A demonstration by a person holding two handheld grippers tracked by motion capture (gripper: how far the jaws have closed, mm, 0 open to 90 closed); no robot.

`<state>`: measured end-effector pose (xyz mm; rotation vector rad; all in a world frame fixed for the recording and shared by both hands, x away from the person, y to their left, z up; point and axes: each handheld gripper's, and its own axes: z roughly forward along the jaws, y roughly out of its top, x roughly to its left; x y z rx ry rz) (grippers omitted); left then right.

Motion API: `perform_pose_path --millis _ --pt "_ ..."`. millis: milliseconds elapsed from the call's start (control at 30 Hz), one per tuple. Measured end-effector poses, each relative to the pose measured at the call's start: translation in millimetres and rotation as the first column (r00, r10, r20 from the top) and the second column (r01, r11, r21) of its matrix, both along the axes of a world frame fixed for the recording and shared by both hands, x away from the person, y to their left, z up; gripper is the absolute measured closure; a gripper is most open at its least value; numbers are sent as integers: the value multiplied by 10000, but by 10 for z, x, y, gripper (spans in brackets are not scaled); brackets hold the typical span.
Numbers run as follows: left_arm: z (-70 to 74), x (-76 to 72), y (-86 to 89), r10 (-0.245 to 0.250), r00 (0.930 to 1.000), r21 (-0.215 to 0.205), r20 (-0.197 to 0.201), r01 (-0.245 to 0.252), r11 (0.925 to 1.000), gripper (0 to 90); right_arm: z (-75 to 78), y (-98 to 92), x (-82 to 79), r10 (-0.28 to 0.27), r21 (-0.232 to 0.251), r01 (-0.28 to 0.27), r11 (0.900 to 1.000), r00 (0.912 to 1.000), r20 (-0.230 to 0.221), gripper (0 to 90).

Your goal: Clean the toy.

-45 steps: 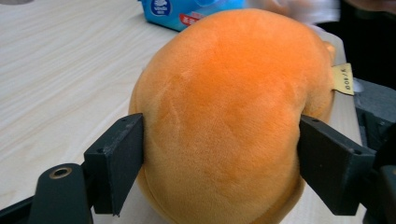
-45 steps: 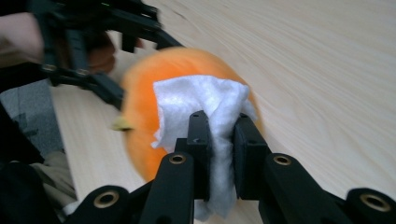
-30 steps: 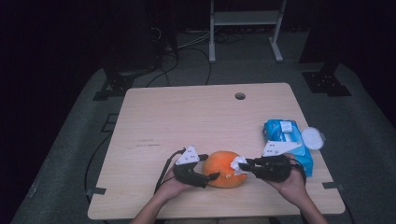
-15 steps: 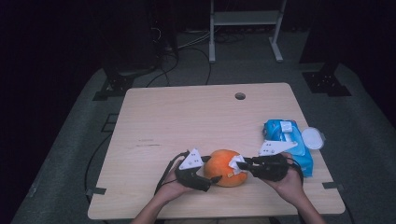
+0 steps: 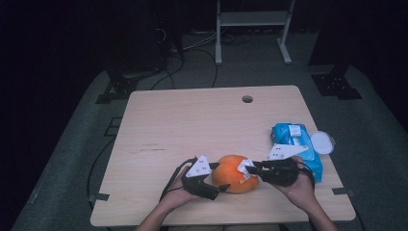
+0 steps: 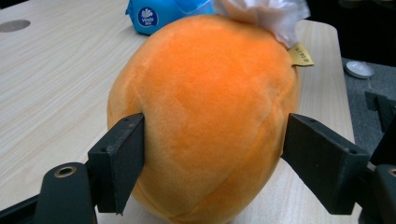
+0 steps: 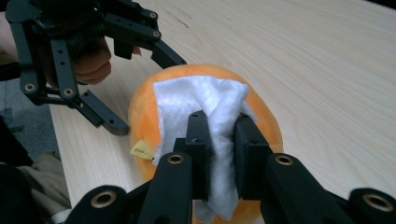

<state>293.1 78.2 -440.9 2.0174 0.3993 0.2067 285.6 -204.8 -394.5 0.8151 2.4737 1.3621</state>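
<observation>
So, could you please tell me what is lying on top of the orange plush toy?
A white wipe is draped over the orange plush toy, pinched by the right tongs. The plush surface beneath the wipe is covered, so its state there cannot be seen.

You see the table (image 5: 192,125) evenly lit from above, while the floor and background fall into near black. The high view is soft and grainy. Beside your fingers, the orange plush (image 6: 205,112) looks sharp, with only faint shadows beneath it.
</observation>
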Motion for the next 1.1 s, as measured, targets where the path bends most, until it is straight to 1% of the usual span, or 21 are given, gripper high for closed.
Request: perform_pose_path --millis 67,100,133,200,233,267,400,433,467,567,633,700,767,800,867,900,933,967,1000,1067,1100 --pt "2 43 31 228 9993 -499 -292 -243 9985 178 -22 -36 20 -51 -77 50 10000 9999 -112 772" --pt "-5 75 27 525 9974 -604 -500 -555 9966 137 -29 -55 25 -135 -108 133 9999 9998 -117 772" --pt "-14 102 22 717 9955 -543 -624 -751 9957 81 -32 -75 33 -146 -43 146 9999 9998 -167 772" --pt "-70 161 -12 935 9908 -498 -973 -987 9939 41 -27 -87 38 -158 5 158 9999 9996 -227 772" --pt "-90 171 -24 863 9890 -580 -1202 -938 9939 48 -19 -72 32 -177 40 178 9998 9996 -211 772" --pt "-100 160 -36 669 9887 -648 -1338 -761 9950 105 -6 -47 16 -149 81 151 9999 9997 -174 773" --pt "-40 76 -80 852 9937 -457 -729 -887 9950 246 68 98 -67 445 270 -445 9986 9990 8 772" --pt "-31 64 -88 894 9936 -425 -684 -924 9948 257 78 130 -75 497 91 -499 9987 9986 153 772" --pt "-30 57 -91 854 9937 -478 -721 -890 9949 259 81 148 -77 438 -125 -435 9990 9987 264 772" --pt "-6 24 -78 260 9960 -563 -850 -309 9979 254 62 80 -25 230 -329 -220 9992 9993 304 765" --pt "9 -3 -86 84 9971 -698 -755 -137 9975 244 32 -49 16 -13 -50 13 10000 10000 28 762" --pt "13 -6 -108 142 9980 -734 -620 -187 9971 206 10 -127 19 -221 49 222 9997 9997 -116 762" --pt "1 34 -144 689 9922 -814 -1041 -776 9937 91 -1 -153 10 -170 57 171 9998 9997 -185 763" --pt "-15 67 -157 872 9868 -785 -1365 -985 9920 67 0 -147 3 -93 68 95 9999 9997 -231 764" --pt "-68 115 -175 918 9747 -889 -2036 -1118 9897 28 -1 -107 -10 50 38 -49 10000 9998 -182 765" --pt "-94 120 -179 719 9694 -1001 -2348 -977 9902 35 3 -85 -11 92 1 -92 10000 9999 -122 765" --pt "-104 112 -178 637 9707 -1001 -2317 -889 9910 93 9 -62 -17 107 -36 -108 9999 9999 -93 764" --pt "-90 79 -172 738 9786 -883 -1923 -921 9918 131 14 -46 -20 130 -101 -131 9999 9999 -30 765" --pt "-66 67 -168 743 9815 -830 -1765 -901 9925 223 29 -18 -33 139 -153 -138 9998 9999 34 766" --pt "21 19 -167 1005 9921 -737 -751 -1060 9916 286 68 16 -59 154 -48 -153 9999 9997 198 768" --pt "49 -3 -174 1121 9933 -646 -285 -1137 9914 295 97 37 -79 160 22 -161 9999 9994 307 768"
